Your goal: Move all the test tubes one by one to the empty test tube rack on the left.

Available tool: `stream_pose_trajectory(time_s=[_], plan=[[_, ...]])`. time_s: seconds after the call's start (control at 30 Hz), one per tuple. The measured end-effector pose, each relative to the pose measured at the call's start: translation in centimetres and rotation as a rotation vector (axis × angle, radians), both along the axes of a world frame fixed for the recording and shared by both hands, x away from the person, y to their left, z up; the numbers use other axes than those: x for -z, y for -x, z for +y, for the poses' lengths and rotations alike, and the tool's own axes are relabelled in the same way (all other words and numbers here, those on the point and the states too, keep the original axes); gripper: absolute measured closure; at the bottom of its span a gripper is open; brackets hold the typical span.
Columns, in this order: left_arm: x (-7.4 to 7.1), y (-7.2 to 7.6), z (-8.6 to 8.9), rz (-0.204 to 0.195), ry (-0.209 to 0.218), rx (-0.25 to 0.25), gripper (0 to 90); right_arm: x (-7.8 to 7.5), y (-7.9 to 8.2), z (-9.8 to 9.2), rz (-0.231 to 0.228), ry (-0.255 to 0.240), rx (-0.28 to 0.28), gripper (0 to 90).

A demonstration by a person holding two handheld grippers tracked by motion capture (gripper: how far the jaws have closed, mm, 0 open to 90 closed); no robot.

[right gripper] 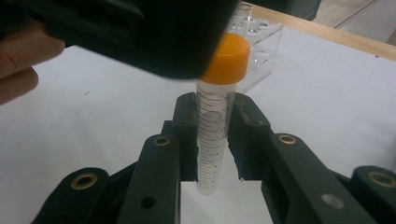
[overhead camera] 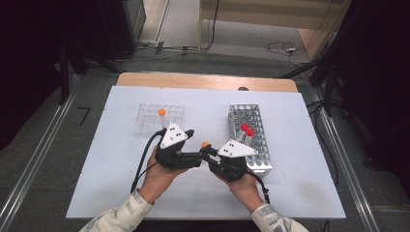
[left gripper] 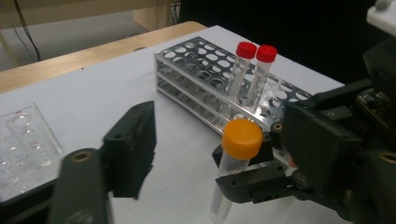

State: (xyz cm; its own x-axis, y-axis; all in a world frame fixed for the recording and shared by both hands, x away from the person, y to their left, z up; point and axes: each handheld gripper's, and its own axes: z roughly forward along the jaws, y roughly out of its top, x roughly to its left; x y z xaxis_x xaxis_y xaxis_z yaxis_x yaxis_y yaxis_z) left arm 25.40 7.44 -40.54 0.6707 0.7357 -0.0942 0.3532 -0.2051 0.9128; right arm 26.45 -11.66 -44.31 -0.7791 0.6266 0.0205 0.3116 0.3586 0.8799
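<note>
A clear tube with an orange cap stands upright above the middle of the white table. My right gripper is shut on the tube's graduated body below the cap. My left gripper points at it from the left in the high view. Its jaws stand on either side of the orange cap with a gap showing on the left side, so the pads do not press on it. In the high view the two grippers, left and right, meet nose to nose.
A metal rack to the right holds two red-capped tubes. A clear plastic rack at the back left holds one orange-capped tube. A white mat covers the table.
</note>
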Motion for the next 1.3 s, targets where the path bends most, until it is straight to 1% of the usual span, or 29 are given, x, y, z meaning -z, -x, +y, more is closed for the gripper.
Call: stream_pose_trajectory(time_s=[0.03, 0.13, 0.17, 0.3, 0.43, 0.47, 0.57, 0.63, 0.67, 0.77, 0.83, 0.93, 1.13, 1.3], plan=[[0.1, 0.0, 0.0, 0.005, -0.003, 0.011, 43.8, 0.0, 0.1, 0.1, 0.0, 0.0, -0.004, 71.2], [0.5, -0.1, -0.1, 0.014, -0.012, 0.031, 58.9, 0.0, 0.2, 0.4, -0.001, 0.0, -0.01, 71.2], [0.6, -0.1, -0.1, 0.017, -0.016, 0.036, 61.4, 0.0, 0.2, 0.4, -0.002, 0.0, -0.011, 71.2], [0.5, 0.0, -0.1, 0.022, -0.008, 0.044, 69.1, -0.1, 0.2, 0.3, -0.001, -0.003, -0.008, 71.2], [0.5, -0.1, -0.1, 0.03, -0.009, 0.046, 69.7, -0.1, 0.2, 0.3, 0.002, -0.004, -0.009, 71.0], [0.5, -0.1, -0.1, 0.033, -0.008, 0.047, 69.8, -0.1, 0.2, 0.3, 0.003, -0.006, -0.009, 69.8], [0.5, -0.2, 0.0, 0.041, 0.0, 0.048, 70.1, -0.2, 0.1, 0.1, 0.01, -0.021, -0.03, 60.2], [0.4, -0.2, 0.2, 0.046, 0.01, 0.043, 70.1, -0.3, 0.0, -0.1, 0.015, -0.027, -0.04, 52.2], [0.4, -0.3, 0.4, 0.046, 0.012, 0.042, 70.1, -0.4, 0.0, -0.2, 0.025, -0.031, -0.041, 50.2], [0.3, -0.4, 0.9, 0.052, 0.025, 0.029, 70.1, -0.7, 0.0, -0.7, 0.027, -0.033, -0.047, 44.5], [0.2, -0.4, 1.3, 0.052, 0.032, 0.022, 70.1, -0.9, 0.1, -1.1, 0.028, -0.026, -0.043, 40.4], [0.0, -0.5, 1.9, 0.05, 0.042, 0.005, 70.1, -1.1, 0.3, -1.8, 0.023, -0.026, -0.037, 37.9], [-0.4, -0.6, 3.3, 0.041, 0.051, -0.028, 70.1, -1.3, 0.9, -3.6, 0.023, -0.023, -0.026, 36.7], [-0.7, -0.7, 4.5, 0.037, 0.064, -0.057, 70.1, -1.5, 1.5, -5.4, 0.02, -0.025, -0.001, 36.5]])
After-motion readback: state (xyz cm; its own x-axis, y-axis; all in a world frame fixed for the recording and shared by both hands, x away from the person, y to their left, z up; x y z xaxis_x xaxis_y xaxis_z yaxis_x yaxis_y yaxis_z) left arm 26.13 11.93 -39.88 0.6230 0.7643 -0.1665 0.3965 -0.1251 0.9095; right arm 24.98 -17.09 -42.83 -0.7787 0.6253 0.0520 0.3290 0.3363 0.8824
